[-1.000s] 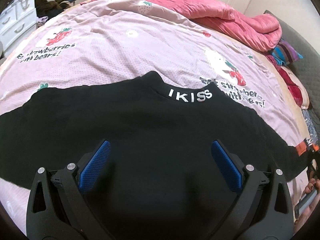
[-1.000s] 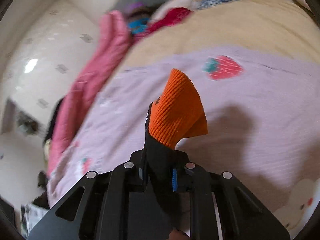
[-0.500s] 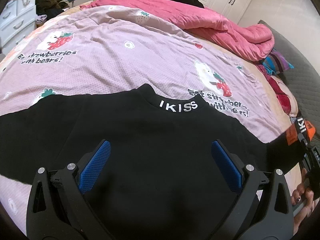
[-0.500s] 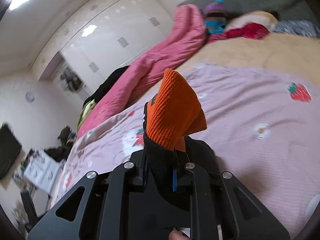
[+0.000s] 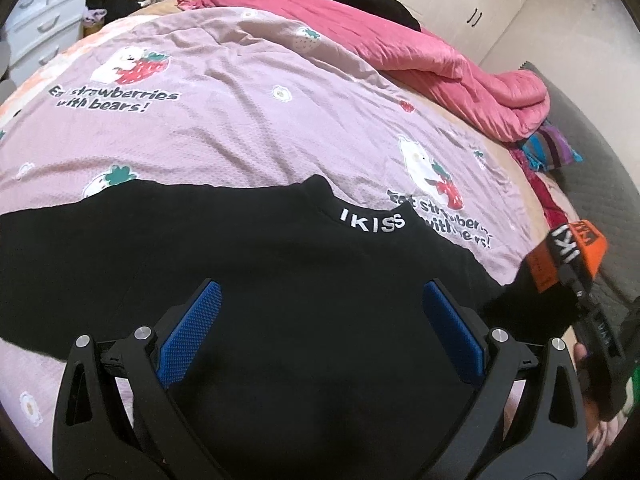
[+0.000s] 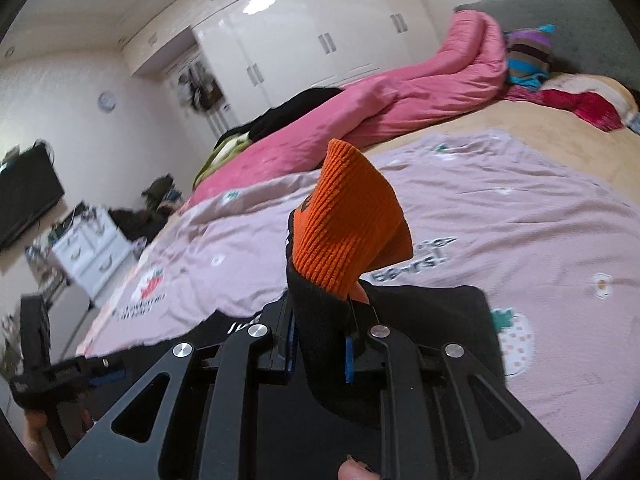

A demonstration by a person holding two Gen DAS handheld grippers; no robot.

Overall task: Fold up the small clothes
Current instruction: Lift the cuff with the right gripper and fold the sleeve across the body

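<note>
Black sweater (image 5: pixel 280 300) lies spread flat on the bed's pink strawberry-print sheet (image 5: pixel 224 136), collar lettering "IKISS" (image 5: pixel 372 222) facing the far side; one sleeve runs off toward the left edge of the left wrist view. Left tongs (image 5: pixel 320 328) — jaws wide, blue pads (image 5: pixel 190 328) either side, nothing between them, hovering over the sweater's body. Right tongs (image 6: pixel 320 348) — jaws narrow, clamped on the other sleeve just below its orange ribbed cuff (image 6: pixel 348 232); cuff stands up above the tongs, sleeve lifted off the sheet. Rolled pink duvet (image 5: pixel 440 68) lies along the bed's far side; white wardrobe (image 6: pixel 304 40) behind.
</note>
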